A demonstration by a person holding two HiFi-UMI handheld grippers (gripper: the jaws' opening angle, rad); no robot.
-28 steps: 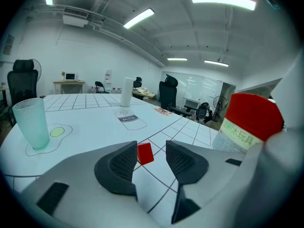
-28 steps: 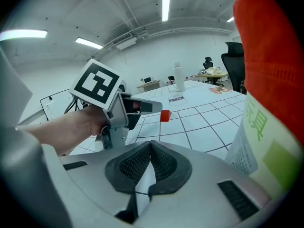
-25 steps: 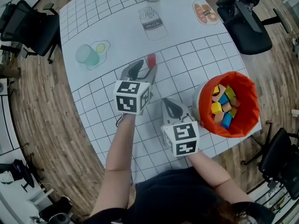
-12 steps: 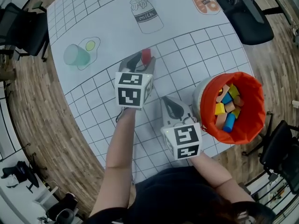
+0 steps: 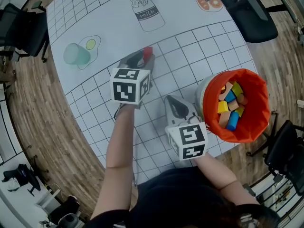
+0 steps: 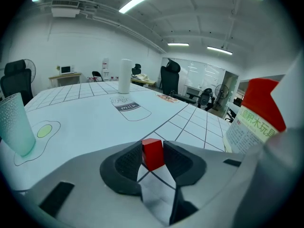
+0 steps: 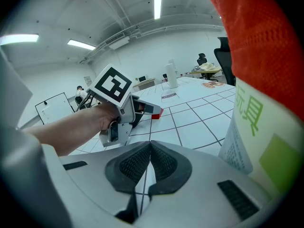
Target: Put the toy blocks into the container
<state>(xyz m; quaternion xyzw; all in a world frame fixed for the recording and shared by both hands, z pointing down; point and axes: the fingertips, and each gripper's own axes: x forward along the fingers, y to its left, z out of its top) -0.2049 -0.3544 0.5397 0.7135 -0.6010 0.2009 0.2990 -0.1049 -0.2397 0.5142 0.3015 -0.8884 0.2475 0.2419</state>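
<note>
A small red block [image 5: 147, 52] rests on the white gridded table [image 5: 199, 51], and in the left gripper view the red block [image 6: 153, 152] sits squarely between the dark pads. My left gripper [image 5: 144, 57] has just been closing and its pads now touch both sides of the block. My right gripper [image 5: 171, 100] lies low near the table's front, shut with nothing in it; its pads [image 7: 137, 161] meet at the tips. The container [image 5: 259, 103], a white tub with an orange liner, stands right of that gripper and holds several coloured blocks [image 5: 229, 106].
A pale green cup [image 5: 75, 54] stands at the left on a printed egg drawing. A white cylinder [image 6: 125, 76] is at the far end of the table. Black office chairs [image 5: 251, 13] surround the table. The rounded table edge [image 5: 95, 141] runs close to the person.
The left gripper's jaws have narrowed onto the red block, after settling slightly lower and forward around it. The right gripper has stayed where it was.
</note>
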